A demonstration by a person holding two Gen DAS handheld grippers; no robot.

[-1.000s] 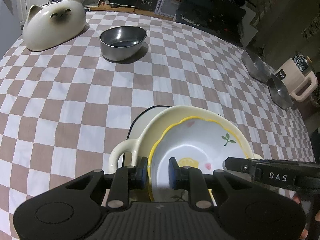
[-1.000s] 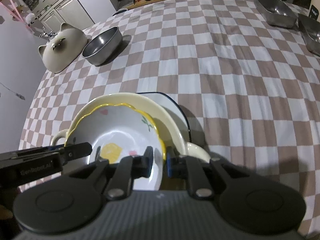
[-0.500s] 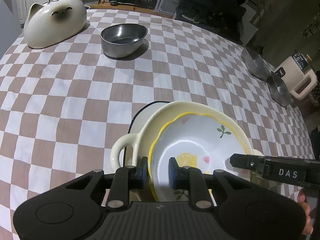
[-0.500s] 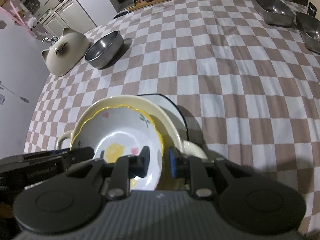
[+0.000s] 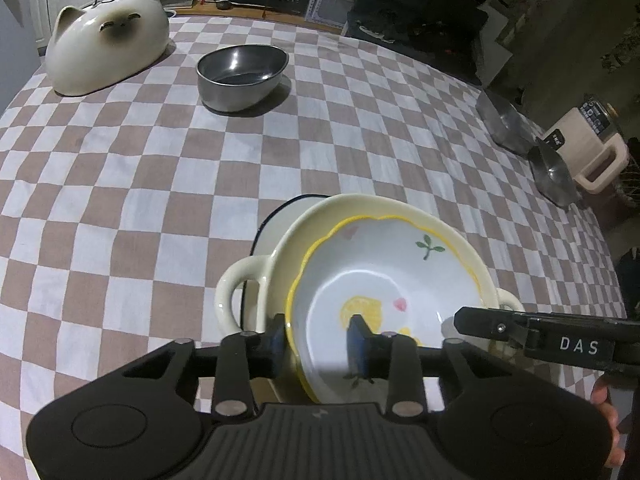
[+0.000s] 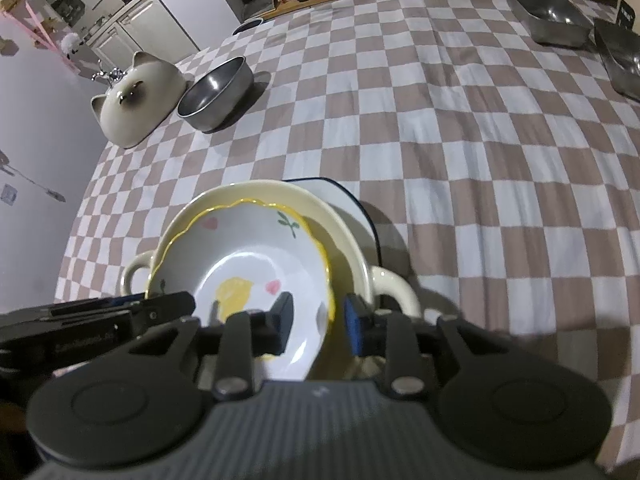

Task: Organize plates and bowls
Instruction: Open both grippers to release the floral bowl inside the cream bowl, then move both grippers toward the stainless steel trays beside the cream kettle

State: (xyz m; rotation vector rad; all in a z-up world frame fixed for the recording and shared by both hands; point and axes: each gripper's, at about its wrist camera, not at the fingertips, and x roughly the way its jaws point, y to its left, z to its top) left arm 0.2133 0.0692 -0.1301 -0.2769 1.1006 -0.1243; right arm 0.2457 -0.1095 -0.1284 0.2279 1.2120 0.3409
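A brown-and-white checked cloth (image 5: 120, 184) covers the whole table, with a dim kitchen behind it, and here's the count. One white floral bowl (image 5: 384, 280) with a wavy yellow rim sits nested in one cream two-handled bowl (image 5: 320, 216), and that cream bowl rests on one white plate with a dark rim (image 5: 276, 220), so it's a stack of three at the near edge. Up at eleven o'clock in the left wrist view stands one steel bowl (image 5: 240, 72), and further out at ten o'clock one cat-shaped ceramic dish (image 5: 108, 56) lies upside down. Two steel trays (image 6: 548, 16) sit at one o'clock in the right wrist view. One beige appliance (image 5: 588, 148) shows at the table's edge at two o'clock, left view. Two grippers are in play: the left gripper (image 5: 318, 340) straddles the floral bowl's rim, its jaws opening and the pads off the china. The right gripper (image 6: 318, 320) straddles the opposite rim, jaws likewise opening, rim between them but released.
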